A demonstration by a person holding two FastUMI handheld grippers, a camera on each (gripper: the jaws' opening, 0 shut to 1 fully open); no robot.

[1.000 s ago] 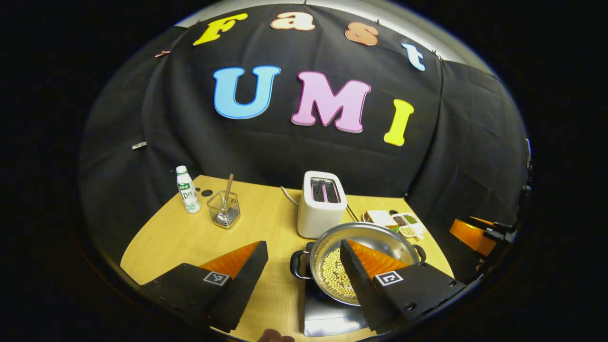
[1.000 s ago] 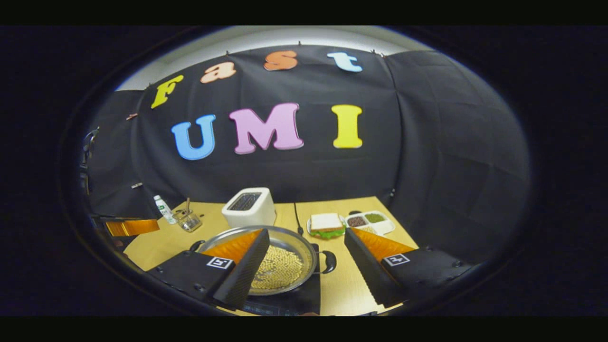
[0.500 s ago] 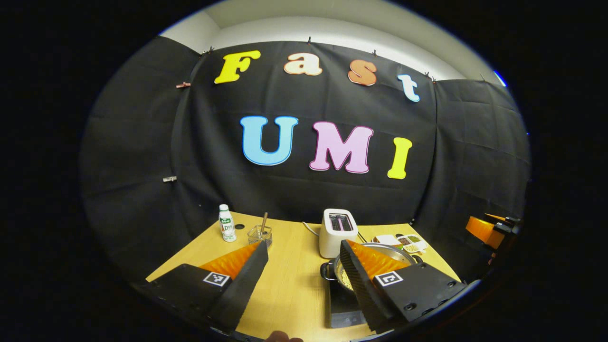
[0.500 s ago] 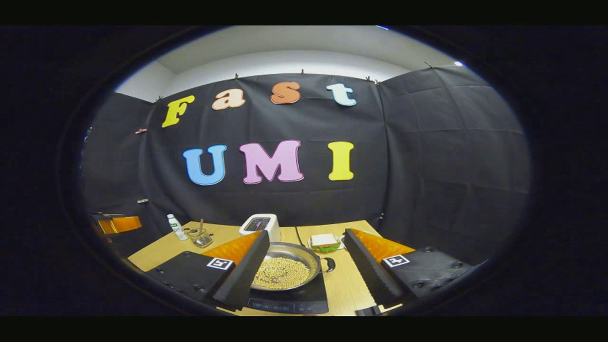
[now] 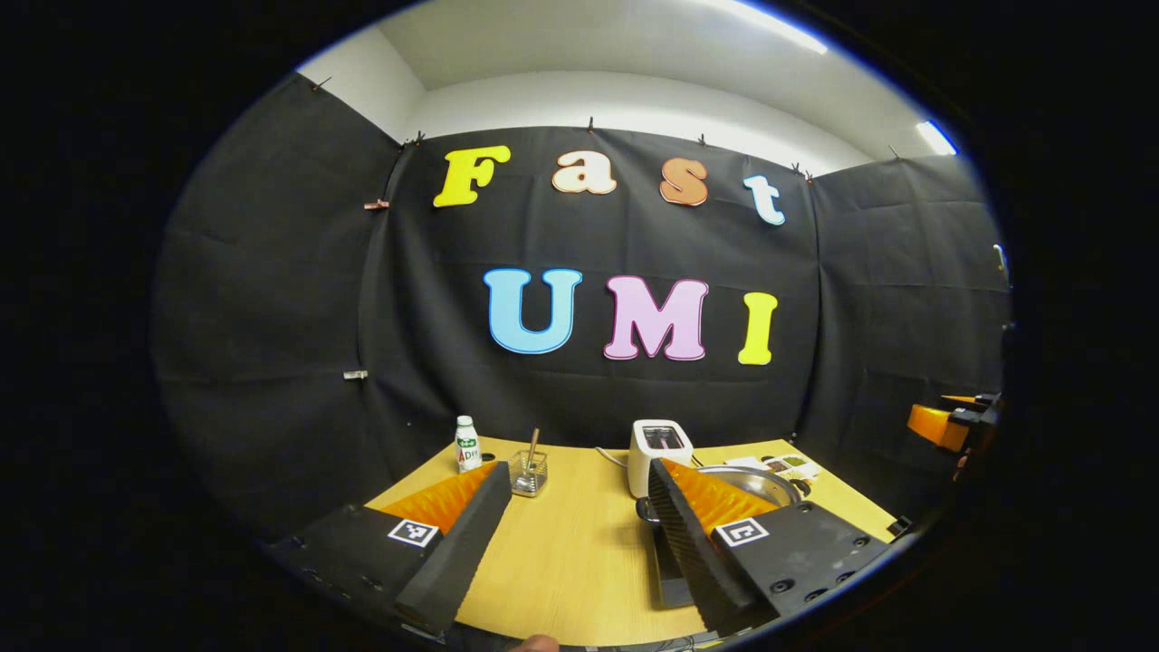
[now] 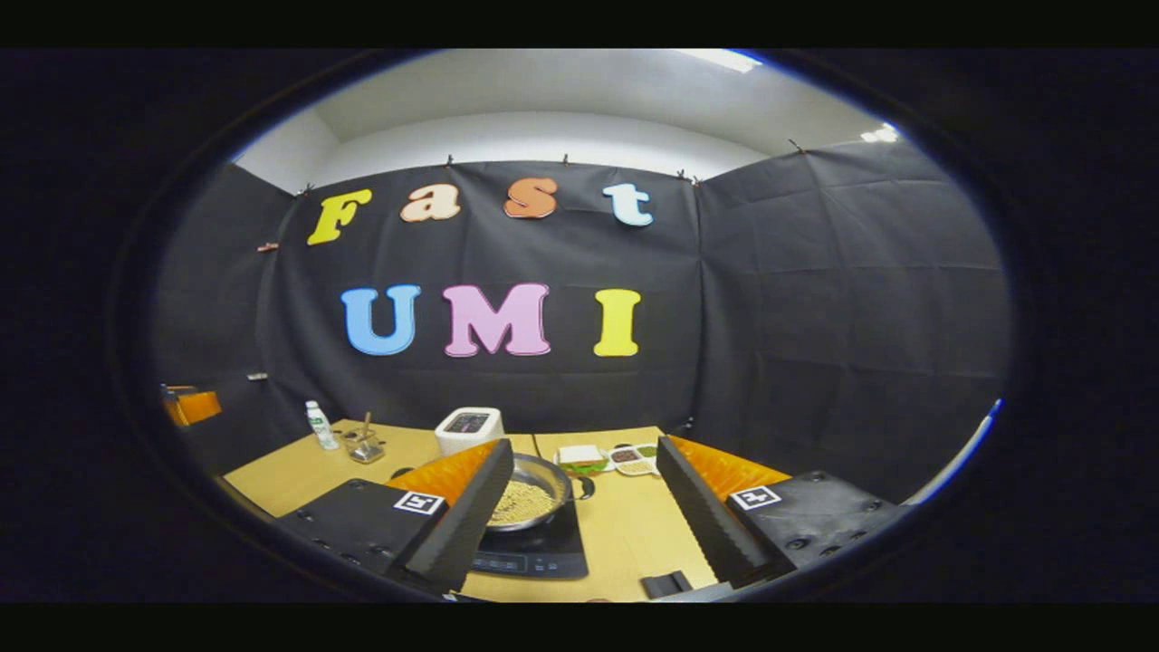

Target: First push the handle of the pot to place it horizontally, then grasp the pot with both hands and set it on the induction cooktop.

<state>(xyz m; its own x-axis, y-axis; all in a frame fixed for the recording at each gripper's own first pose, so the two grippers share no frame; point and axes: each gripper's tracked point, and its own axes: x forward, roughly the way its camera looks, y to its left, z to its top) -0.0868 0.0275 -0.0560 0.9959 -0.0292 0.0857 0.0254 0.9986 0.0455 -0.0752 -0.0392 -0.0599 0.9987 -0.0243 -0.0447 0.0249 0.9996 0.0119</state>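
Observation:
A steel pot (image 6: 534, 489) holding pale beans sits on the black induction cooktop (image 6: 534, 554), with one black side handle (image 6: 587, 487) pointing right. My right gripper (image 6: 584, 444) is open and empty, well back from the pot. In the left gripper view the pot (image 5: 759, 482) is partly hidden behind one finger, with the cooktop (image 5: 668, 572) below it. My left gripper (image 5: 578, 466) is also open, holding nothing, and stands away from the pot. The other gripper appears far off at the edge of each view: the right one (image 5: 946, 424) and the left one (image 6: 190, 406).
On the wooden table (image 5: 570, 552) stand a white toaster (image 6: 468, 427), a small bottle (image 6: 317, 424) and a glass holder with a spoon (image 6: 364, 445) at the back left. A sandwich plate (image 6: 581, 457) and a divided dish (image 6: 634, 457) lie behind the pot.
Both grippers have drawn back and tilted up from the pot, which now looks smaller and farther off. The pot stays on the cooktop.

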